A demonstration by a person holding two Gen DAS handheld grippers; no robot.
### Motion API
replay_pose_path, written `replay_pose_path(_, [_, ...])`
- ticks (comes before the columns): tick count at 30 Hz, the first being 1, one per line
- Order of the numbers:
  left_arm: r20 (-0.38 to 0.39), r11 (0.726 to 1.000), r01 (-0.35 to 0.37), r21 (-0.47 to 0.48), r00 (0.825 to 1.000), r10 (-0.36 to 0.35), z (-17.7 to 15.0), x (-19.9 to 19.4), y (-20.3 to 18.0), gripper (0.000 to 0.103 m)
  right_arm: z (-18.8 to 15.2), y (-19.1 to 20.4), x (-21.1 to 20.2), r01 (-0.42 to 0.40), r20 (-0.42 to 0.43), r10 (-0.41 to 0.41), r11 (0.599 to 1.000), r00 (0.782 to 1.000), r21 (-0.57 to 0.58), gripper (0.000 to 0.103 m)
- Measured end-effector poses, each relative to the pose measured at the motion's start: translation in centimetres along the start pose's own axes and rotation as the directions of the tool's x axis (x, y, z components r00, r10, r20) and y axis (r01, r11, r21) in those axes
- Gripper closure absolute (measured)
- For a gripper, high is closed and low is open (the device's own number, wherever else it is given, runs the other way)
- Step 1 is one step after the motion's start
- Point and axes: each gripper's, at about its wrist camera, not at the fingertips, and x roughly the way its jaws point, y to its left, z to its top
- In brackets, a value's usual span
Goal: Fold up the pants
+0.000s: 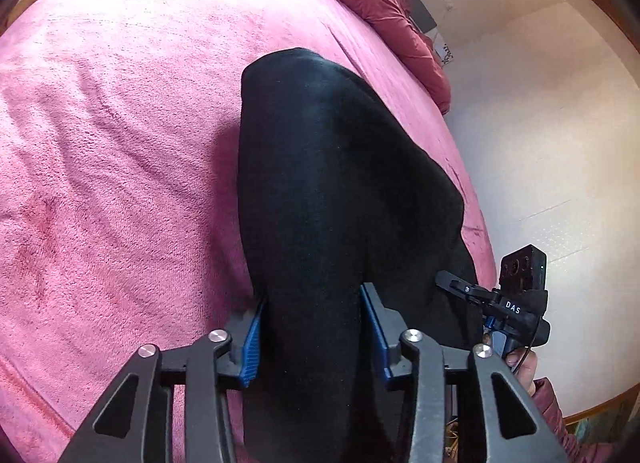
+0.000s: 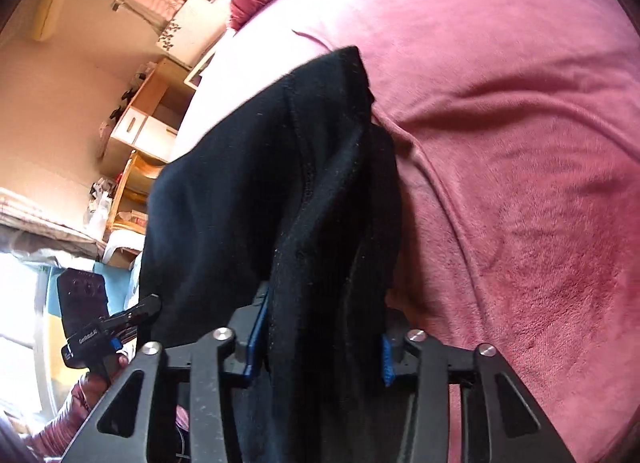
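Black pants (image 1: 328, 191) held up over the pink bed (image 1: 112, 135) by both grippers.

The pants run lengthwise straight ahead of each gripper, far end toward the bed. The left gripper (image 1: 314, 327) and right gripper (image 2: 320, 327) sit side by side, angled down, each clamped on a thick bunch of pants between its blue pads (image 1: 252, 343).

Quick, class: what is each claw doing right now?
Left claw: shut on the black pants.
Right claw: shut on the black pants too.
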Motion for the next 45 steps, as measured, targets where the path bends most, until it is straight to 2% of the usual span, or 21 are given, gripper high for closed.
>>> replay_pose_path(3, [0.038, 0.999, 0.040, 0.011, 0.998, -0.041, 0.5, -1.9, -0.2, 0.068, 1.0, 1.8, -0.4, -0.033, 0.022, 0.034, 0.998, 0.999, -0.055, 0.064])
replay_pose_path(6, [0.101, 0.999, 0.035, 0.034, 0.994, -0.038, 1.7, -4.4, -0.4, 0.068, 2.7, 4.2, 0.3, -0.061, 0.024, 0.064, 0.992, 0.998, -0.115, 0.064])
replay_pose_path(10, [0.186, 0.999, 0.001, 0.045, 0.983, -0.010, 4.4, -7.9, 0.6, 0.068, 5.7, 7.8, 3.1, -0.112, 0.019, 0.116, 0.981, 0.993, -0.161, 0.064])
replay_pose_path(13, [0.227, 0.997, -0.063, 0.039, 0.972, 0.053, 6.7, -9.6, 2.0, 0.068, 7.8, 10.2, 6.0, -0.133, -0.005, 0.134, 0.977, 0.991, -0.167, 0.064])
replay_pose_path(18, [0.256, 0.983, -0.185, -0.010, 0.950, 0.181, 10.3, -10.5, 4.9, 0.067, 10.7, 13.5, 11.0, -0.121, -0.056, 0.113, 0.980, 0.992, -0.160, 0.063])
replay_pose_path(20, [0.242, 0.968, -0.248, -0.028, 0.938, 0.247, 11.1, -10.3, 6.2, 0.066, 11.0, 14.0, 12.7, -0.090, -0.079, 0.078, 0.984, 0.994, -0.153, 0.060])
replay_pose_path(22, [0.201, 0.956, -0.291, -0.033, 0.935, 0.291, 11.2, -9.8, 7.5, 0.064, 10.7, 13.5, 13.4, -0.052, -0.090, 0.038, 0.985, 0.995, -0.162, 0.047])
replay_pose_path(24, [0.182, 0.937, -0.350, -0.015, 0.920, 0.347, 10.5, -8.7, 7.6, 0.060, 10.2, 12.9, 13.8, -0.025, -0.105, 0.007, 0.986, 0.994, -0.165, 0.044])
replay_pose_path(26, [0.209, 0.931, -0.366, -0.010, 0.909, 0.360, 9.3, -9.0, 7.6, 0.055, 10.2, 13.1, 13.4, -0.011, -0.089, -0.004, 0.985, 0.996, -0.170, 0.038])
replay_pose_path(28, [0.234, 0.918, -0.396, -0.034, 0.889, 0.393, 8.1, -9.6, 7.1, 0.053, 10.0, 13.4, 12.3, 0.023, -0.058, -0.034, 0.983, 0.998, -0.180, 0.038])
replay_pose_path(30, [0.264, 0.890, -0.453, -0.046, 0.854, 0.448, 7.5, -10.0, 6.1, 0.051, 9.3, 14.3, 10.6, 0.099, 0.003, -0.101, 0.969, 0.995, -0.227, 0.038])
replay_pose_path(31, [0.278, 0.883, -0.468, -0.041, 0.843, 0.460, 7.1, -10.1, 5.7, 0.050, 9.0, 14.8, 9.7, 0.135, 0.037, -0.130, 0.958, 0.991, -0.251, 0.038])
replay_pose_path(34, [0.329, 0.844, -0.534, -0.035, 0.792, 0.515, 5.8, -10.7, 3.8, 0.046, 7.7, 16.7, 7.4, 0.192, 0.114, -0.165, 0.940, 0.980, -0.282, 0.034])
replay_pose_path(38, [0.395, 0.836, -0.548, -0.023, 0.763, 0.511, 3.5, -12.1, 1.5, 0.043, 5.1, 18.5, 5.1, 0.238, 0.185, -0.188, 0.922, 0.965, -0.305, 0.031])
replay_pose_path(41, [0.430, 0.835, -0.550, -0.015, 0.750, 0.502, 2.9, -12.3, -0.4, 0.043, 3.0, 20.0, 4.6, 0.273, 0.211, -0.212, 0.905, 0.954, -0.326, 0.031])
replay_pose_path(45, [0.471, 0.811, -0.584, -0.006, 0.714, 0.518, 0.6, -13.3, -2.5, 0.042, 0.2, 21.3, 3.9, 0.302, 0.233, -0.233, 0.894, 0.944, -0.330, 0.030])
